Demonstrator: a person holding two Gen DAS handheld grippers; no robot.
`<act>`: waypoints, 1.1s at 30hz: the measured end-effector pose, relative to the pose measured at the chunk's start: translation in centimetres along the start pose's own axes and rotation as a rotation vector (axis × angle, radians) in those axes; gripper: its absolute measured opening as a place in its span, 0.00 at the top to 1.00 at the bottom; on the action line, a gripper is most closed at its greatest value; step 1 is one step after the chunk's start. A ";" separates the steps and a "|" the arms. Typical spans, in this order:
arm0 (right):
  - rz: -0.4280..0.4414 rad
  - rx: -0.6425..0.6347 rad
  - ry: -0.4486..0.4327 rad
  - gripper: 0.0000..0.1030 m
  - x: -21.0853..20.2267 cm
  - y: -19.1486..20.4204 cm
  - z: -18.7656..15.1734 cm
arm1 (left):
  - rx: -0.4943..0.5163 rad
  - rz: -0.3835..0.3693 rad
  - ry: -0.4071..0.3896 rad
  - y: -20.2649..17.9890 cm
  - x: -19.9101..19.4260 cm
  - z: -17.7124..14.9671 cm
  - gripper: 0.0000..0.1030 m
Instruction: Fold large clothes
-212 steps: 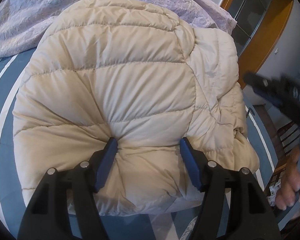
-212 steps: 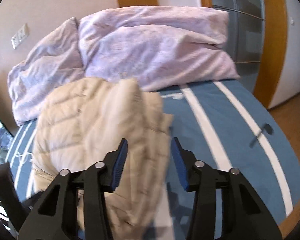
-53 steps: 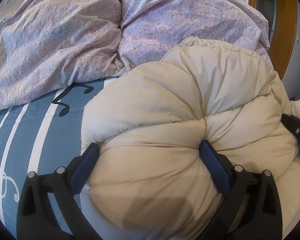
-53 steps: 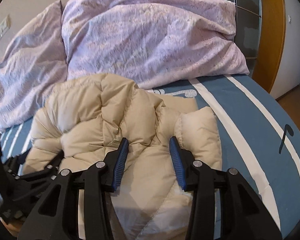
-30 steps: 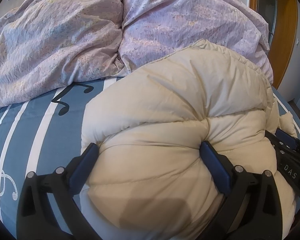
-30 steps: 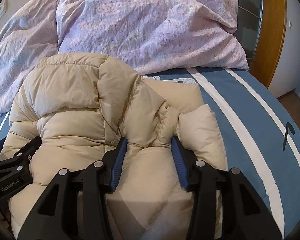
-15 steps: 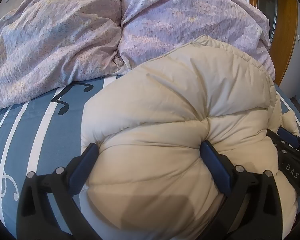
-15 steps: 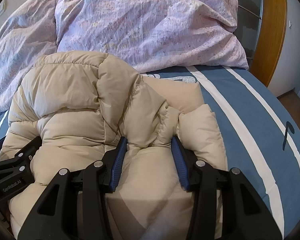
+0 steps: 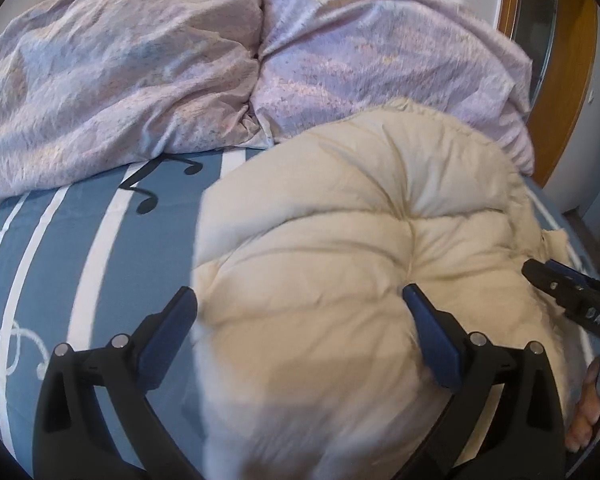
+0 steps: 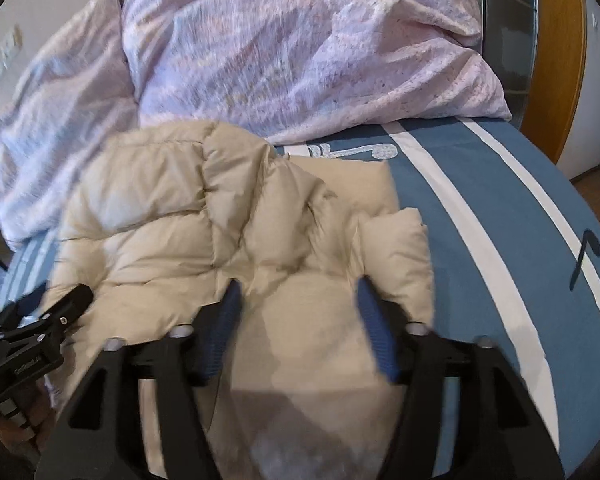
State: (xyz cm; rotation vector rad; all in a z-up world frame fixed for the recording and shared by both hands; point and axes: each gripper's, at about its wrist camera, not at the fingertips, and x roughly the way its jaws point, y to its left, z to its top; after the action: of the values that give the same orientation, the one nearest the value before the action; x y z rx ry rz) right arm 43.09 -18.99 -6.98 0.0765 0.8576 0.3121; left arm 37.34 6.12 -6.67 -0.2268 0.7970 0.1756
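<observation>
A cream puffy down jacket [image 9: 340,248] lies bunched and folded over on the blue striped bed; it also shows in the right wrist view [image 10: 204,232]. My left gripper [image 9: 300,308] is open wide, its blue fingers on either side of the jacket's near bulge. My right gripper [image 10: 298,300] is open, its fingers straddling the jacket's near right part. The right gripper's tip [image 9: 560,288] shows at the right edge of the left wrist view, and the left gripper [image 10: 32,332] at the lower left of the right wrist view.
Two rumpled lilac pillows [image 9: 140,68] [image 10: 300,48] lie at the head of the bed. The blue sheet [image 10: 500,216] has white stripes and music notes. A wooden door frame [image 10: 556,48] stands at the right. A hand [image 9: 588,412] shows at the lower right.
My right gripper's jaws have opened wider and the view has blurred with motion. The left gripper has drawn back slightly, its left finger off the jacket's edge.
</observation>
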 end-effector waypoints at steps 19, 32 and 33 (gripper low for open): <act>0.410 0.332 0.234 0.05 2.4 -6.6 -2.3 | -0.243 -0.242 0.178 6.6 -0.7 -2.3 0.02; 0.663 0.386 0.256 0.51 5.1 -5.0 -2.2 | -0.381 -0.442 0.233 7.7 2.3 -1.9 0.06; 0.677 0.394 0.252 0.55 5.1 -5.0 -2.2 | -0.393 -0.482 0.238 7.7 2.6 -1.9 0.18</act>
State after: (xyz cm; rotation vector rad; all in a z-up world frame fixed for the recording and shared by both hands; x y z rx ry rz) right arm 45.78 -22.36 -13.11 0.7165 1.1208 0.7939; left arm 36.00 13.17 -10.83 -0.8132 0.9156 -0.1571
